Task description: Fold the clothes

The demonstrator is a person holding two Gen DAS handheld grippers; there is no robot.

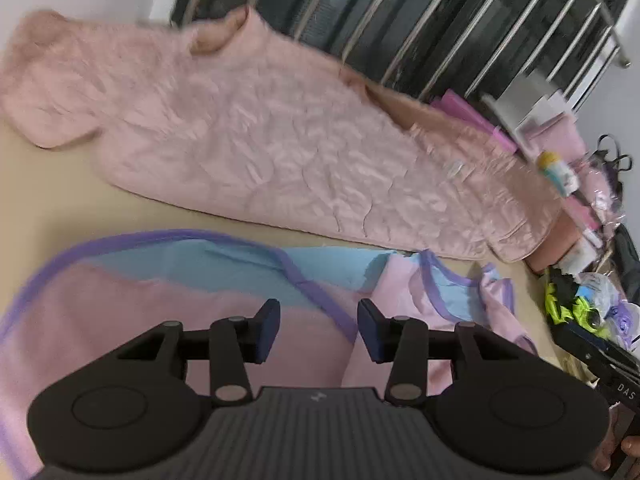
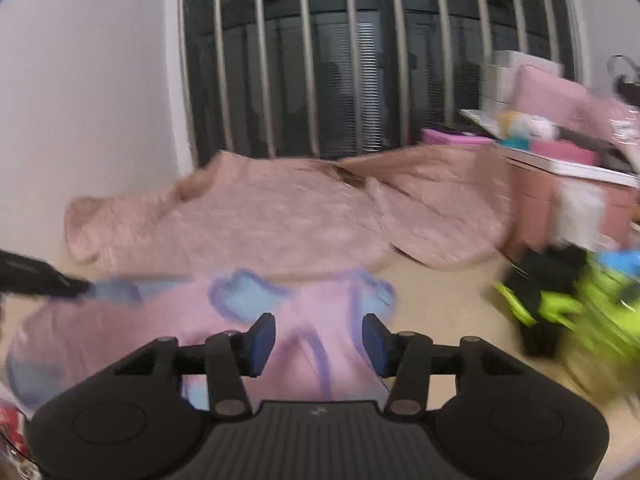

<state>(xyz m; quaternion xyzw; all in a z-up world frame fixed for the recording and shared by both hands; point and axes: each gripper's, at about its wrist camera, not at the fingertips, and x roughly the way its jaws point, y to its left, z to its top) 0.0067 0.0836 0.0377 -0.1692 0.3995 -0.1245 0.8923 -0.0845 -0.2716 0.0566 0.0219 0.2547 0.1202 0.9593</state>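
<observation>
Both the left gripper (image 1: 318, 330) and the right gripper (image 2: 319, 344) hover part-open and empty over the pink-and-blue, purple-trimmed garment (image 1: 160, 300) on the beige desk (image 1: 60, 200); each should pinch a trimmed edge squarely before folding.

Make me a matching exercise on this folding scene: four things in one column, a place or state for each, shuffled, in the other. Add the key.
Things:
1. fluffy peach-pink quilted garment
2. thin pink garment with purple trim and blue lining
3. neon-green and black item
4. left gripper

Places or states:
A. jaws apart, nothing clamped
B. spread out by the barred window
C. lying crumpled right under both grippers
D. in the clutter at the right edge of the table

Pairs: 1-B, 2-C, 3-D, 4-A
</observation>
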